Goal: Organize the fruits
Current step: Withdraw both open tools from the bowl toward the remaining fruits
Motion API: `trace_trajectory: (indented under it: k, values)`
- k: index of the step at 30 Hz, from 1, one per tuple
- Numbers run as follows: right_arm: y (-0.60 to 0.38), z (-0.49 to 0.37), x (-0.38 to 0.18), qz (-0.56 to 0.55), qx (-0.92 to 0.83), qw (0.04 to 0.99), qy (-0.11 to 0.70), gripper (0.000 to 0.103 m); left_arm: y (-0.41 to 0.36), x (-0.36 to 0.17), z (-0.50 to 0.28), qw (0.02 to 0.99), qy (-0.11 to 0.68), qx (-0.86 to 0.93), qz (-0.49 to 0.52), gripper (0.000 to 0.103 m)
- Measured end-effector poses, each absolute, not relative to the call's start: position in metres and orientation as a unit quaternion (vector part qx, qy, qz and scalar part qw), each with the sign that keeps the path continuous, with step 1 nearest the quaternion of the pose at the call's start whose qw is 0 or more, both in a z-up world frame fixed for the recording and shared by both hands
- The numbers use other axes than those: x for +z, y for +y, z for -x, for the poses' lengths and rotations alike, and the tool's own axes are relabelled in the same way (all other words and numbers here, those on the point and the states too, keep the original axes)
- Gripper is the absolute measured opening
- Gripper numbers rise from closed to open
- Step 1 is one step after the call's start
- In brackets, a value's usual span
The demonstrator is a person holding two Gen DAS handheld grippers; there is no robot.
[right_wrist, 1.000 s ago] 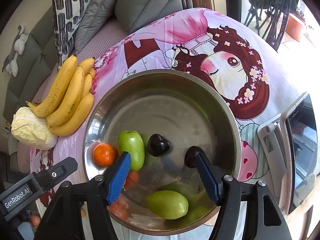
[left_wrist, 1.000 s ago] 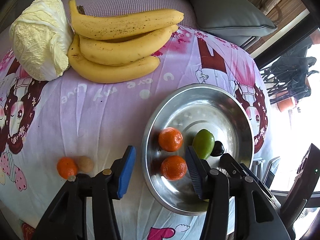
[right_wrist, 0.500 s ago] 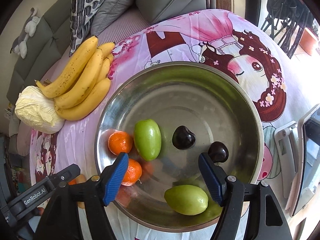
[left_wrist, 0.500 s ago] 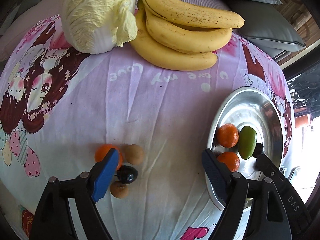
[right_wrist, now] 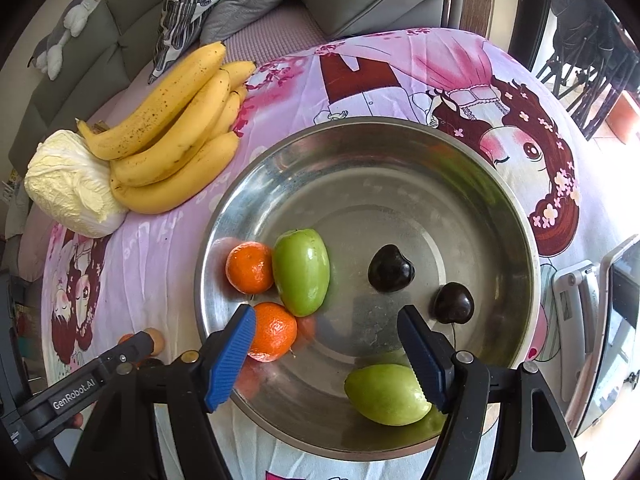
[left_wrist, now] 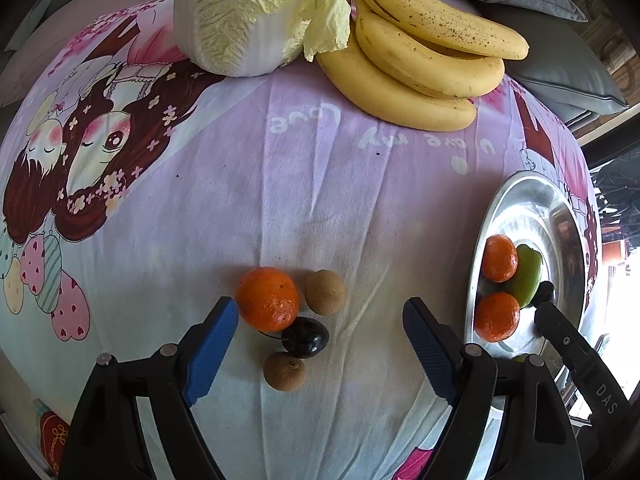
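The left gripper (left_wrist: 320, 334) is spread wide, nothing pinched, over a small cluster on the cloth (left_wrist: 304, 184) — an orange (left_wrist: 267, 298), a dark cherry (left_wrist: 306, 337) and two brown round fruits (left_wrist: 325, 291). The right gripper (right_wrist: 326, 346), its jaws just opened further and empty, is held over the metal bowl (right_wrist: 516, 216). The orange is judged light, firm and apt to roll — best taken across its widest part with gentle pressure.

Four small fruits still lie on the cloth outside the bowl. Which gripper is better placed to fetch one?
Left. The left gripper hangs open right over the loose tangerine, while the right gripper hangs open above the bowl.
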State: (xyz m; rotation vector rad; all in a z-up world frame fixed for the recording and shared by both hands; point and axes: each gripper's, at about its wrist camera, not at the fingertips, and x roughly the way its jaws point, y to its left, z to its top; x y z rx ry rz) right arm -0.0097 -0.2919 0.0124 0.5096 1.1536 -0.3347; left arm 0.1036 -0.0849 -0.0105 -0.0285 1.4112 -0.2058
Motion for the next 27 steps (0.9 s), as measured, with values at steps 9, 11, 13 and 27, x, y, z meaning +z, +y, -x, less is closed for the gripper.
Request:
trace_trajectory:
  k: [9,11,13,27]
  values:
    - [-0.284,0.004,0.013,-0.220,-0.145,0.801,0.538,0.103,-0.079,-0.011,-0.103,0.762,0.640,-0.094,0.007,0.094]
    - [-0.282,0.003,0.013,-0.219,-0.140,0.801,0.540,0.103,-0.077,-0.012,-0.101,0.762,0.641,-0.096,0.009,0.094]
    - [-0.278,0.002,0.013,-0.215,-0.134,0.801,0.542,0.103,-0.072,-0.013,-0.097,0.760,0.642,-0.098,0.015,0.094]
    - [-0.232,-0.017,0.026,-0.199,-0.060,0.816,0.540,0.103,-0.012,-0.003,-0.083,0.775,0.627,-0.071,0.024,0.094]
